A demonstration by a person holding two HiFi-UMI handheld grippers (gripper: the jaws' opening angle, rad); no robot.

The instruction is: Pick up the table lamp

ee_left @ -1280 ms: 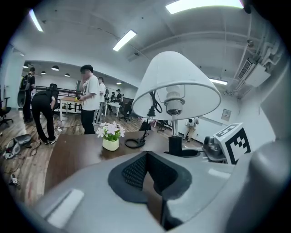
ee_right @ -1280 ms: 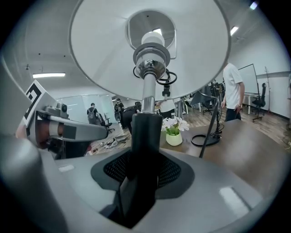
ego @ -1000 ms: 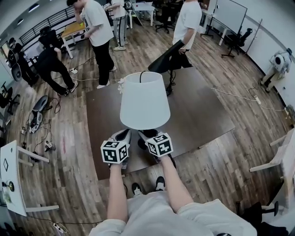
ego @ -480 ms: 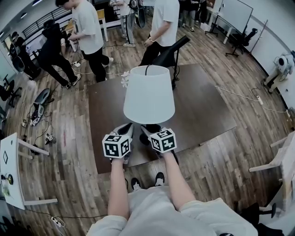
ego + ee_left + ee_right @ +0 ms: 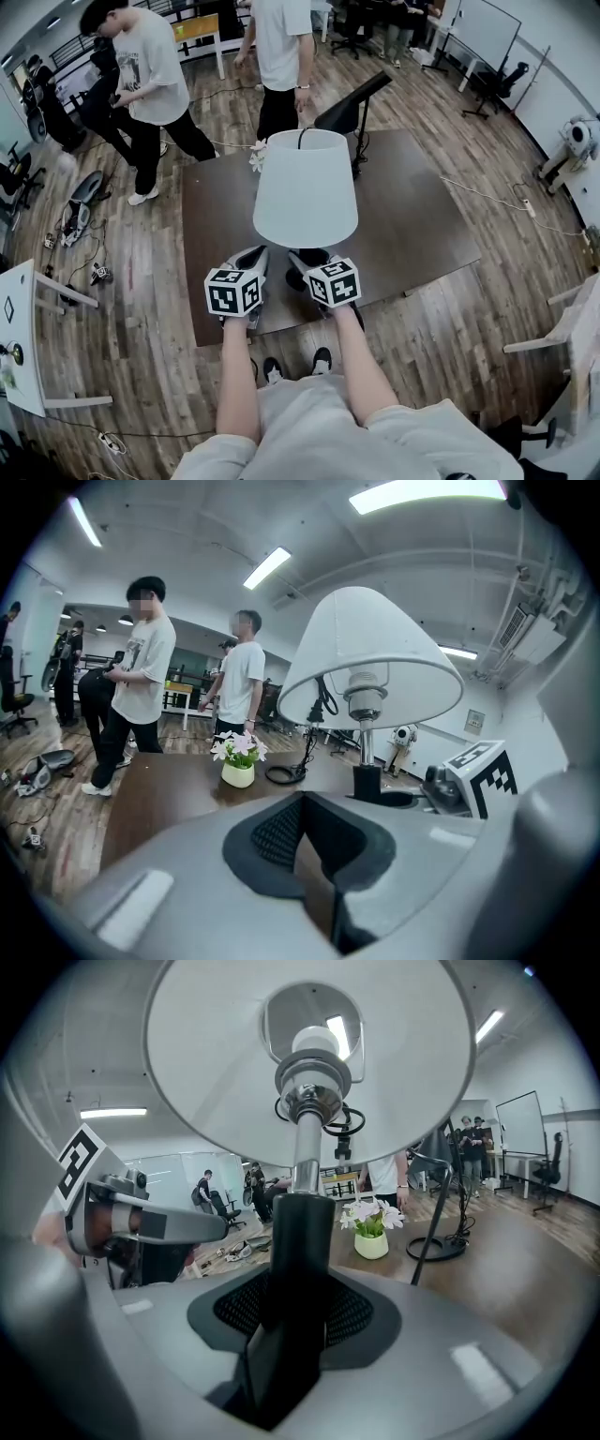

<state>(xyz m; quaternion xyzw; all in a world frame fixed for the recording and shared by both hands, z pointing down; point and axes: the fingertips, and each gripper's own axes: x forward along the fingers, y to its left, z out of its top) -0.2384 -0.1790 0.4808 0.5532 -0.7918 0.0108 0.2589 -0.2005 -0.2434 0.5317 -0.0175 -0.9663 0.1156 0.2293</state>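
You stand on a brown wood-plank floor (image 5: 159,309), facing a dark brown square table (image 5: 412,216). A small white side table (image 5: 21,347) sits at your left and a whiteboard (image 5: 483,28) stands far right. Long fluorescent ceiling strips (image 5: 265,566) glow overhead.

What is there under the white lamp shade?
A bulb in its socket, atop a black stem that the right gripper clamps. From the head view, the shade covers these.

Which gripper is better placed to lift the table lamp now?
Right. The right gripper is shut on the table lamp at its stem, so it could probably lift straight up. The left gripper holds nothing and sits beside the lamp's base.
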